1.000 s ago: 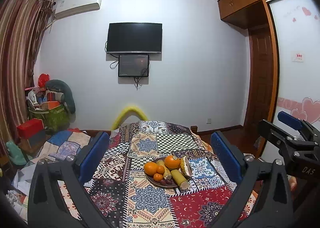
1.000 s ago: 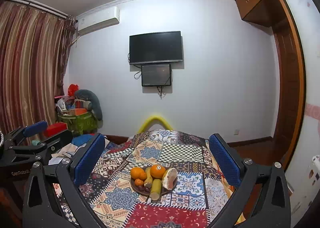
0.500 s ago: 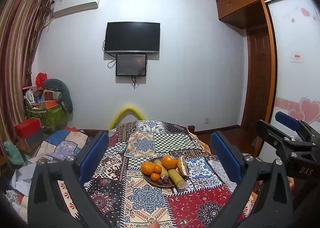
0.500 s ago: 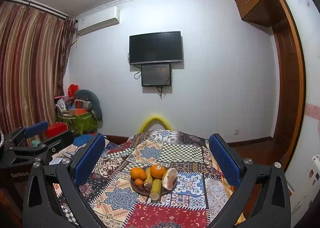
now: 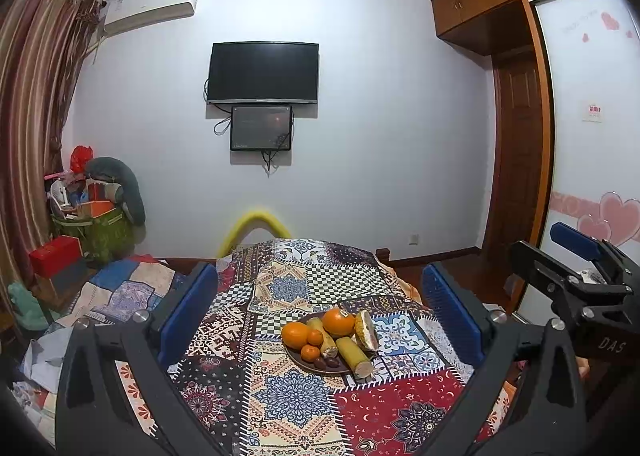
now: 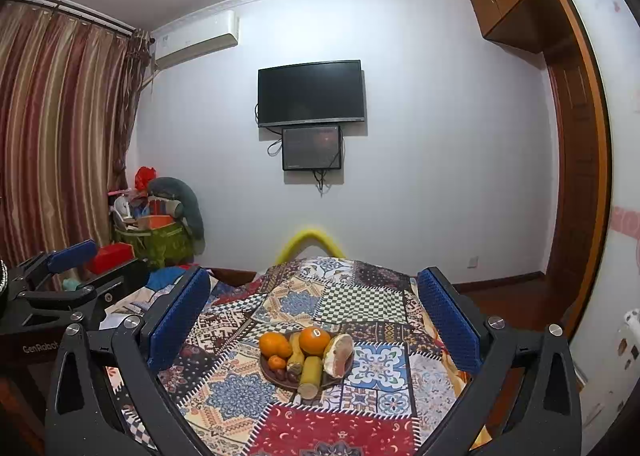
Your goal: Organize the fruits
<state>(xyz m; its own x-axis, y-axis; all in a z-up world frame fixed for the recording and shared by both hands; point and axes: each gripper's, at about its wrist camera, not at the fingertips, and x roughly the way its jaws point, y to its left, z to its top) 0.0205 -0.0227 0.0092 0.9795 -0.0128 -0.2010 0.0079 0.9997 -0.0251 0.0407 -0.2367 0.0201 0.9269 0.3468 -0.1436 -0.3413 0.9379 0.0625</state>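
Observation:
A dark plate (image 5: 293, 357) (image 6: 265, 370) sits mid-table on a patchwork cloth (image 5: 288, 396). It holds two large oranges (image 5: 338, 322) (image 6: 315, 341), small oranges (image 5: 309, 352), yellow cylindrical pieces (image 5: 352, 350) (image 6: 311, 371), a cut pomelo wedge (image 5: 366, 330) (image 6: 339, 350) and dark dates (image 5: 326, 362). My left gripper (image 5: 319, 276) hovers open above the near side of the table, blue pads wide apart, nothing between them. My right gripper (image 6: 314, 276) is likewise open and empty, well short of the plate. Each gripper shows at the edge of the other's view (image 5: 560, 252) (image 6: 68, 268).
A yellow curved chair back (image 5: 256, 222) stands at the table's far end. A heap of bags and boxes (image 5: 96, 216) fills the left corner by the curtain. A wooden door and wardrobe (image 5: 520, 160) line the right side. A TV (image 5: 263, 74) hangs on the wall.
The left wrist view has drifted very slightly, so the plate sits a touch further left. The right wrist view is unchanged. Both grippers stay open.

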